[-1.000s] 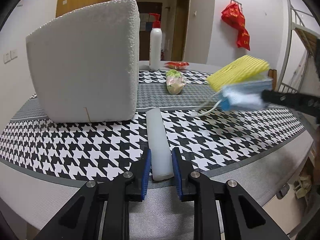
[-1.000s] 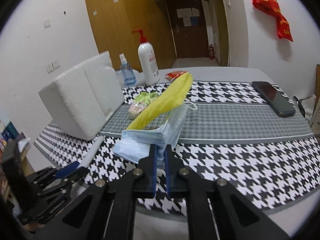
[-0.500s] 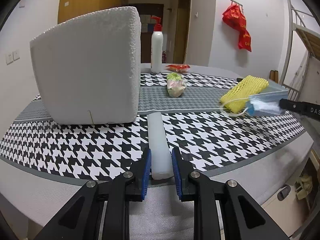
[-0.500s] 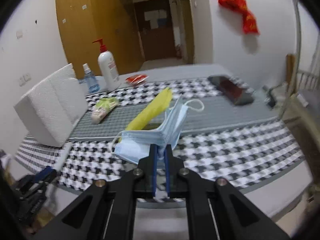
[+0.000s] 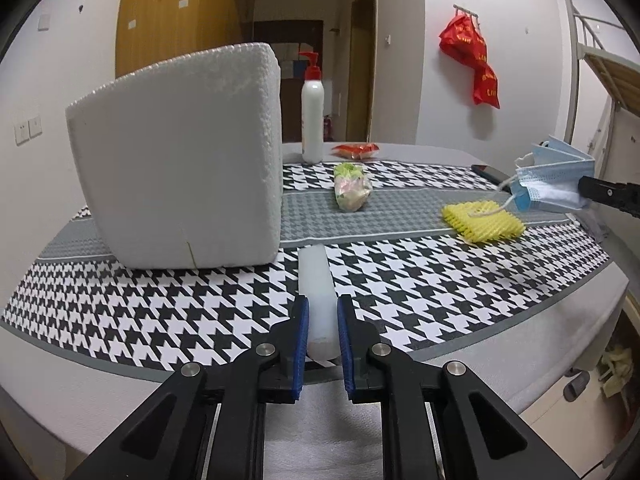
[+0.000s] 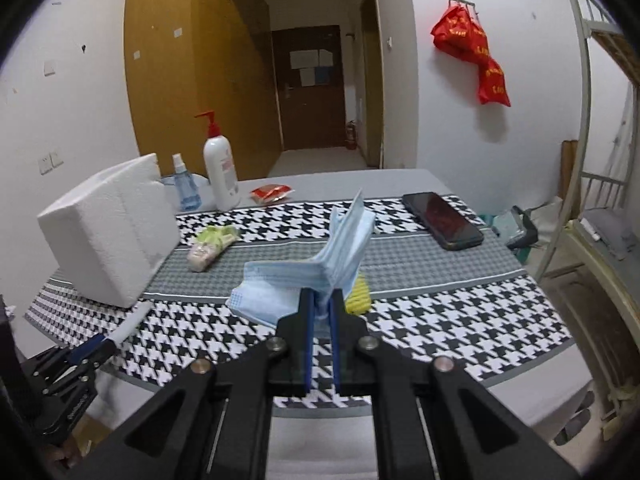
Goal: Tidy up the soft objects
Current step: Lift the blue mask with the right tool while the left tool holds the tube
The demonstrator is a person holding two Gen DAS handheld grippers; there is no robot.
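Observation:
A long white foam strip (image 5: 316,276) lies on the houndstooth cloth, its near end between my left gripper's (image 5: 322,304) blue pads. The jaws are closing and the pads touch both sides of the strip. My right gripper (image 6: 322,294) is shut on a stack of blue face masks (image 6: 296,280), held above the table. In the left wrist view the masks (image 5: 552,178) hang at the far right. A yellow foam net (image 5: 484,222) lies on the cloth below them, mostly hidden behind the masks in the right wrist view. A big white foam block (image 5: 180,160) stands just beyond the strip.
A pump bottle (image 5: 312,120), a red packet (image 5: 356,150) and a green-wrapped packet (image 5: 352,188) sit further back. A spray bottle (image 6: 184,188) stands behind the block. A black phone (image 6: 442,220) lies at the right. The table edge (image 5: 560,300) curves close; a metal bed frame (image 6: 588,128) stands beyond.
The yellow foam net, earlier resting on the held masks, now lies on the cloth. My right gripper has carried the masks rightwards and up. My left jaws have narrowed onto the strip.

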